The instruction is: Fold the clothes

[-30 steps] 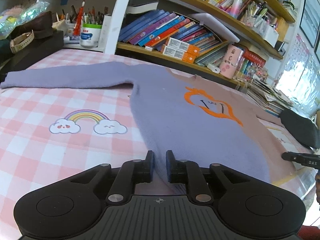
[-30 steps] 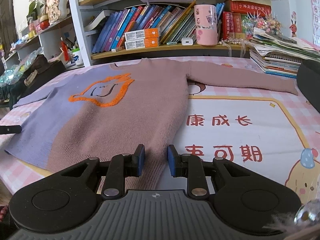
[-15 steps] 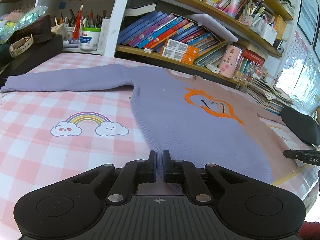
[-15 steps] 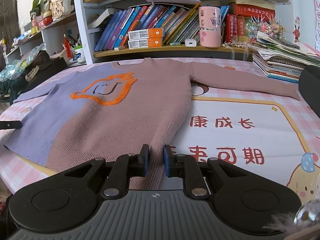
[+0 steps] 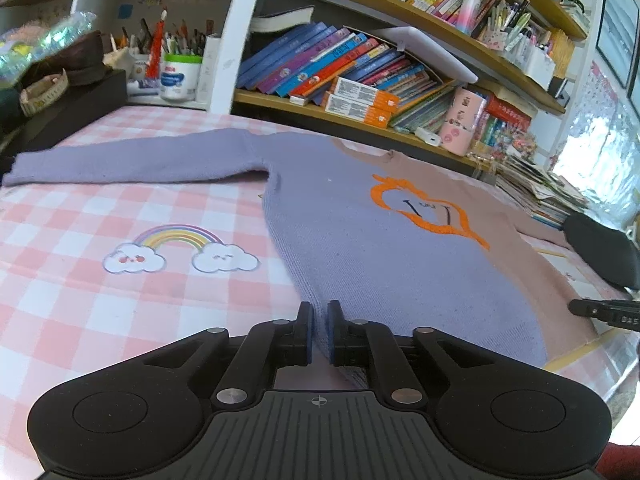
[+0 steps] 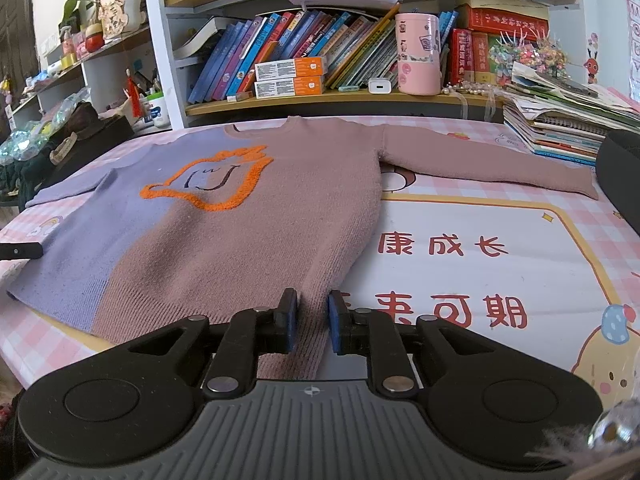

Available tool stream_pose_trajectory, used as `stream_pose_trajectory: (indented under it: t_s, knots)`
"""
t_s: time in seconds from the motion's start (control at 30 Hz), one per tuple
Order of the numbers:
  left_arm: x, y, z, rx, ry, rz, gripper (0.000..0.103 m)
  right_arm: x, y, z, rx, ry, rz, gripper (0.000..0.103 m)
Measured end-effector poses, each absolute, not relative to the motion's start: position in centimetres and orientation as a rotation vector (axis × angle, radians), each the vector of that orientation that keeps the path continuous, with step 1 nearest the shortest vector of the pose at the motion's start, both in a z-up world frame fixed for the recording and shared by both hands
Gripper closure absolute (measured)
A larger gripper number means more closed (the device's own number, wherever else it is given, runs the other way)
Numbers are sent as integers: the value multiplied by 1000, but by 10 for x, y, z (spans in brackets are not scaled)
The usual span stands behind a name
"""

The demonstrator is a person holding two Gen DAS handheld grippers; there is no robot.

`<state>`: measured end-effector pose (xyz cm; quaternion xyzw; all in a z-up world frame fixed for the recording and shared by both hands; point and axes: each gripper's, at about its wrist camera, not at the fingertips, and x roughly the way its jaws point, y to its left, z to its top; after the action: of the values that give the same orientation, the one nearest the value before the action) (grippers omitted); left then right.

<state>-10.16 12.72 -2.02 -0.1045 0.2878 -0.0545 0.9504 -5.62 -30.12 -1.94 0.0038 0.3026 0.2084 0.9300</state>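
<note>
On the pink checked desk [image 5: 60, 312] a lilac-and-mauve sweater [image 6: 248, 232] lies flat, sleeves spread; at its near hem the left tool [image 5: 319, 330] has just eased to a narrow gap around the lilac corner, the right tool [image 6: 312, 322] likewise around the mauve corner

sweater [image 6: 248, 232]: lilac/dusty-pink halves, orange motif | tablecloth [image 5: 80, 300]: pink-white check, rainbow print

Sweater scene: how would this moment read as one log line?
sweater flat on table | left gripper: jaws just opened, sweater between | right gripper: same
</note>
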Motion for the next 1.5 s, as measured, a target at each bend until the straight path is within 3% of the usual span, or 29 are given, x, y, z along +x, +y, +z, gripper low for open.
stream_pose_trajectory:
  t_s: [0.17, 0.33, 0.67, 0.83, 1.5]
  knots:
    - [-109, 127, -2, -138, 518, -48, 88, -60, -306, -9, 38, 578, 445, 73]
    - [-114, 130, 8, -105, 488, -26, 72, -65, -298, 1, 14, 546, 478, 66]
    - [-113, 134, 5, -105, 497, -7, 64, -62, -271, -1, -16, 556, 554, 65]
    - [-113, 139, 5, -109, 495, 11, 50, -56, -254, 3, -41, 543, 598, 64]
    - [-111, 157, 8, -123, 480, 63, 32, -41, -192, 17, -149, 504, 766, 53]
